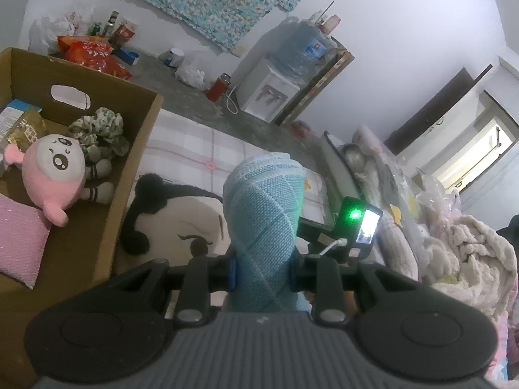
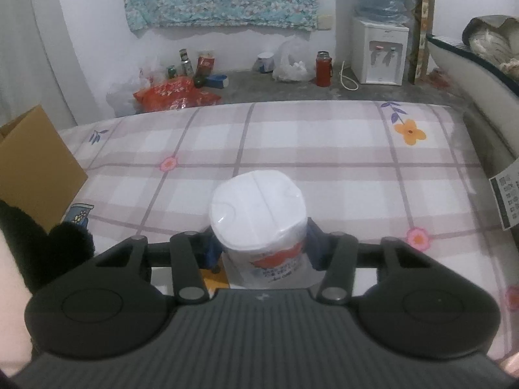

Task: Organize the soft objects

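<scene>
Left gripper (image 1: pixel 263 275) clenched on a rolled light-blue towel (image 1: pixel 264 214), held above the bed (image 1: pixel 194 142) beside the cardboard box (image 1: pixel 129 175). Box contents: pink plush toy (image 1: pixel 53 178), pink cushion (image 1: pixel 19 243), green-and-white crumpled cloth (image 1: pixel 100 129). A black-and-cream plush face (image 1: pixel 175 223) lies on the bed against the box wall. Right gripper (image 2: pixel 263 251) straddles a wrapped white tissue roll (image 2: pixel 259 223) standing upright on the checked bedsheet (image 2: pixel 324 162); its fingers (image 2: pixel 316 246) sit close at both sides, but whether they press on the roll cannot be told.
</scene>
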Action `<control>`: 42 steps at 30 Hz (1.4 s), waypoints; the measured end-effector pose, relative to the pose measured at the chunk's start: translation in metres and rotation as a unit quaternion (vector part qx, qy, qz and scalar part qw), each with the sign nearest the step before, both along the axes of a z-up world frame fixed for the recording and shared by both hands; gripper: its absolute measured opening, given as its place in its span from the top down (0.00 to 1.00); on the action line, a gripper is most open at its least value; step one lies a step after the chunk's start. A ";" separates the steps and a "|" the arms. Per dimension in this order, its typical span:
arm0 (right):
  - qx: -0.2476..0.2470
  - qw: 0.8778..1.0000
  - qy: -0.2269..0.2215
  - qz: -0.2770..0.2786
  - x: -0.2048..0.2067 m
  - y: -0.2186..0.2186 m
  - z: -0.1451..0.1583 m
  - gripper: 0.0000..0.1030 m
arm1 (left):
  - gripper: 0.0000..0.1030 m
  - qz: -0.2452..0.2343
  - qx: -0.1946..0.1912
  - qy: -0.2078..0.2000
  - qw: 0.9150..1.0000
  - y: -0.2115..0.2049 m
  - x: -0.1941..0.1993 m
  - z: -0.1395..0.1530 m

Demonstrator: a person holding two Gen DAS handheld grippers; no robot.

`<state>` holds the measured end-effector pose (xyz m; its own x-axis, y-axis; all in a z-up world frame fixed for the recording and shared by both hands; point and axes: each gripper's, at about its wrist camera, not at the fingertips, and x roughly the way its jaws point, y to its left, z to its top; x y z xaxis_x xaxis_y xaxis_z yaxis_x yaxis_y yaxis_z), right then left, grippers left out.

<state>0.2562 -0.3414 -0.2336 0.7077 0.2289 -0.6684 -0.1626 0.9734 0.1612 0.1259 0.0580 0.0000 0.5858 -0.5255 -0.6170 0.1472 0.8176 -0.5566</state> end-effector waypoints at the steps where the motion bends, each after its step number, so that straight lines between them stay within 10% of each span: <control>1: 0.013 1.000 0.007 -0.004 -0.001 -0.004 0.001 0.54 | 0.73 0.002 0.001 0.000 1.000 0.001 -0.001 0.001; 10: 0.236 0.961 0.145 0.001 -0.064 -0.049 0.022 0.54 | 0.73 0.014 0.012 -0.016 1.000 0.007 -0.017 0.017; 18: 0.359 0.875 0.323 0.034 -0.153 -0.047 -0.006 0.53 | 0.73 0.012 0.011 -0.023 1.000 0.005 -0.033 0.024; 34: 0.117 0.984 0.133 -0.004 -0.202 -0.062 0.050 0.42 | 0.73 0.011 0.008 -0.025 1.000 0.005 -0.047 0.026; 42: -0.077 0.985 0.063 0.144 -0.220 -0.011 0.053 0.29 | 0.73 0.017 0.011 -0.029 0.999 0.009 -0.049 0.028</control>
